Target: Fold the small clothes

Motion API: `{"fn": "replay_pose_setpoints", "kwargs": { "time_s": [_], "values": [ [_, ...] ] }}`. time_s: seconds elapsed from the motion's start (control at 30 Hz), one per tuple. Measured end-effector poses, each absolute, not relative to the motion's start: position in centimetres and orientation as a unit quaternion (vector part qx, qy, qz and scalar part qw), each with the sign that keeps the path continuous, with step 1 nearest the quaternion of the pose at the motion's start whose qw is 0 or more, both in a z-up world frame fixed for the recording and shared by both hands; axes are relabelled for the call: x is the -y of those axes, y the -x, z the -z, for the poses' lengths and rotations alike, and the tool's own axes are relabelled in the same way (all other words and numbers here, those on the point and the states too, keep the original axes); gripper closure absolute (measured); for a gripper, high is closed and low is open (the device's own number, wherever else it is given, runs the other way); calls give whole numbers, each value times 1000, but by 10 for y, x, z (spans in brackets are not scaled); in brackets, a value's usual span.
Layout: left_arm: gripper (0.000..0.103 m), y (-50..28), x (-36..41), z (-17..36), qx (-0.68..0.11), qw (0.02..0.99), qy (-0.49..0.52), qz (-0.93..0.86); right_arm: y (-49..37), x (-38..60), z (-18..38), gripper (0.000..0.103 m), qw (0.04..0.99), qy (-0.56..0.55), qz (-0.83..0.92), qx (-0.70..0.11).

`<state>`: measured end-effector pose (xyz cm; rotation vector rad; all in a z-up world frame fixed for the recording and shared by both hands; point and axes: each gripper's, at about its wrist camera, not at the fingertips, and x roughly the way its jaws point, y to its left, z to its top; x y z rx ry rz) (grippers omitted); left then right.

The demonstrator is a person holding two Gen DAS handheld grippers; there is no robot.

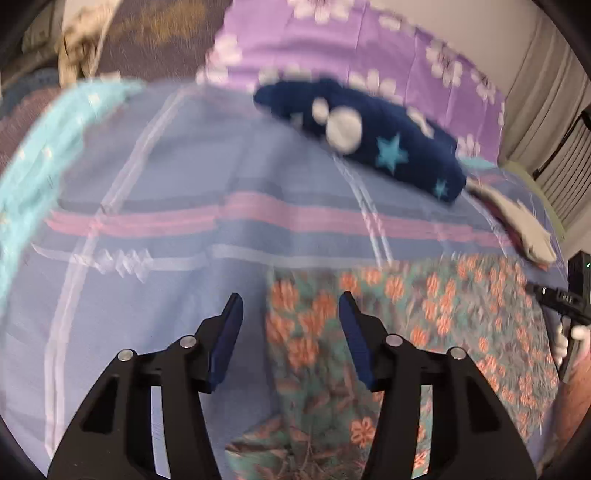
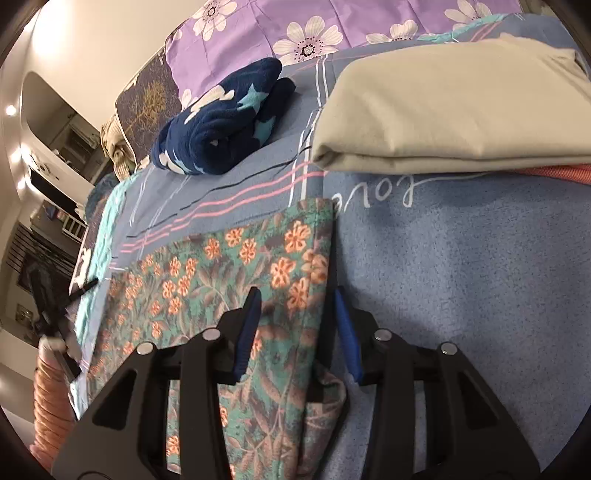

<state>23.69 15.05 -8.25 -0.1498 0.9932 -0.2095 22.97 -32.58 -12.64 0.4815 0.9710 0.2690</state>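
On the bed, over a blue bedsheet (image 2: 461, 295) crossed with pink and white stripes, a floral garment (image 2: 221, 280) in teal with orange flowers lay spread flat, its far edge straight and its right edge running down between the fingers of the right gripper (image 2: 297, 306). That gripper's blue pads stood narrowly apart, one over the flowered cloth and one just past its right edge above the sheet; I could not tell whether either pad touched the fabric, and they did not pinch it. It pointed steeply down at the near right corner of the garment, where the cloth bunched a little.

From the left wrist view the left gripper (image 1: 291, 314) hung over the garment's left edge (image 1: 273, 332), jaws moderately wide with nothing between them, the left finger above bare sheet and the right above the flowers. This view was blurred.

Bare sheet lay open to the left of the garment and beyond its far edge. Farther back sat a rolled navy fleece with stars (image 2: 221, 122), well apart from the garment, against a purple flowered pillow (image 2: 295, 26). To the right rear a folded beige cloth (image 2: 450, 107) lay on something orange, near but apart from the garment's far corner. A turquoise blanket (image 1: 48, 147) bordered the sheet's left side.
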Motion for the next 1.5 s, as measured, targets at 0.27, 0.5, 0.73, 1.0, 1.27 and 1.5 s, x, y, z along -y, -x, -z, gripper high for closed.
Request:
{"fn": "replay_pose_setpoints", "kwargs": {
  "time_s": [0.27, 0.5, 0.73, 1.0, 1.27, 1.5],
  "values": [
    [101, -220, -149, 66, -426, 889, 123, 118, -242, 316, 115, 100, 856, -214, -141, -450],
    [100, -206, -150, 33, -405, 907, 62, 95, -242, 314, 85, 95, 874, -209, -179, -400],
    [76, -178, -155, 58, -430, 898, 48, 78, -228, 316, 114, 85, 861, -192, -120, -455],
    [66, -43, -166, 41, -394, 905, 102, 124, -104, 341, 100, 79, 873, -197, -134, -425],
    [79, 37, -156, 78, -442, 874, 131, 154, -18, 333, 116, 77, 871, -213, -121, -426],
    [84, 36, -149, 90, -442, 883, 97, 126, -1, 324, 105, 77, 876, -212, -136, -411]
  ]
}}
